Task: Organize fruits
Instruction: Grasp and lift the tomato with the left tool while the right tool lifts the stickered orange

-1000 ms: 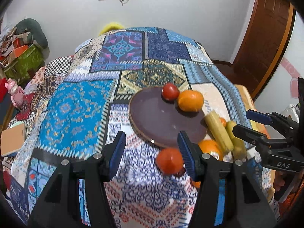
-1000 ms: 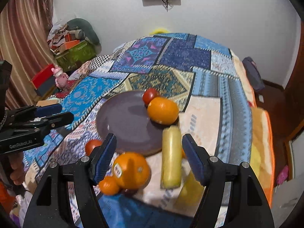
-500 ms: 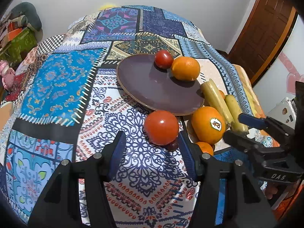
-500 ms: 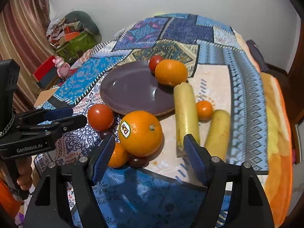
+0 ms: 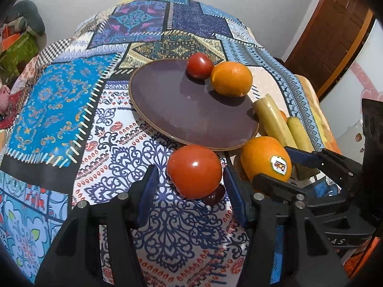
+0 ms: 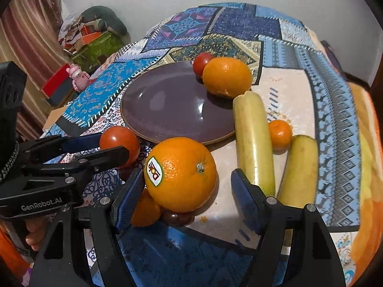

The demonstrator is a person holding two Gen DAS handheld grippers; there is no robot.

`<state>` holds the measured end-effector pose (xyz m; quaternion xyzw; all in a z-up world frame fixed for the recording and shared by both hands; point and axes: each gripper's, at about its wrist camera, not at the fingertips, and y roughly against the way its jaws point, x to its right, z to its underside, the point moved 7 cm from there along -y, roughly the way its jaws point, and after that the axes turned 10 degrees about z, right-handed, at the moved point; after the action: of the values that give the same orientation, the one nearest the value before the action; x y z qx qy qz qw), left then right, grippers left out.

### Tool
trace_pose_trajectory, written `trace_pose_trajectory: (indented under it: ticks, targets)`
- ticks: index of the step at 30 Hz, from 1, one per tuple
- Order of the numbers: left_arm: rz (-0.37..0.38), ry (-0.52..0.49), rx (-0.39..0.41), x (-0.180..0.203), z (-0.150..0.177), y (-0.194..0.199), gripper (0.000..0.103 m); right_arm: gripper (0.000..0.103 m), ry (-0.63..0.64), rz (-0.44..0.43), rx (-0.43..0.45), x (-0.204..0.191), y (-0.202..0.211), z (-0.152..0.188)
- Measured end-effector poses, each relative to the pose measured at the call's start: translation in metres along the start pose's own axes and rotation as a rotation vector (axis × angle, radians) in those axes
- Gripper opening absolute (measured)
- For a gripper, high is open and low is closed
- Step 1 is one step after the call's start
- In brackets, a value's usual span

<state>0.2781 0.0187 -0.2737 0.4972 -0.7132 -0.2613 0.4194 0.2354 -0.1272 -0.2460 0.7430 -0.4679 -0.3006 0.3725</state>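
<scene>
A dark purple plate [image 5: 182,110] [image 6: 167,105] lies on the patchwork cloth and holds a small tomato [image 5: 199,65] and an orange [image 5: 231,79]. My left gripper [image 5: 191,186] is open, its jaws on either side of a large tomato [image 5: 194,171] [image 6: 119,142] in front of the plate. My right gripper [image 6: 186,191] is open around a stickered orange [image 6: 180,174] [image 5: 265,161]. Two bananas [image 6: 253,138] [image 6: 299,169] and a small tangerine [image 6: 279,134] lie to the right of the plate. Another tangerine [image 6: 144,211] and a dark fruit [image 6: 178,217] sit under the stickered orange.
The round table's cloth [image 5: 55,110] drops away at the edges. Boxes and a pink toy [image 6: 79,76] stand on the floor at the left. A wooden door [image 5: 335,28] is at the right. The two grippers are close side by side.
Both grippers have moved forward and down: the large tomato now sits between my left jaws and the stickered orange between my right jaws. No fruit has moved.
</scene>
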Motion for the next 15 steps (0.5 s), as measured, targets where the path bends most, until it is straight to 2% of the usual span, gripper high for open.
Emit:
trace_pose_trajectory:
  ticks: [4,8,15]
  targets:
    - [0.027,0.007,-0.005,0.0,-0.001,-0.004,0.048,0.07,0.011,-0.004,0.005,-0.002,-0.002,-0.001]
    - [0.018,-0.001,0.008,0.001,0.0,-0.003,0.048,0.06,-0.01,-0.034,-0.008,-0.003,-0.006,-0.002]
    - [0.007,-0.006,0.032,0.002,-0.001,0.007,0.048,0.058,0.007,-0.009,0.013,-0.004,-0.002,-0.003]
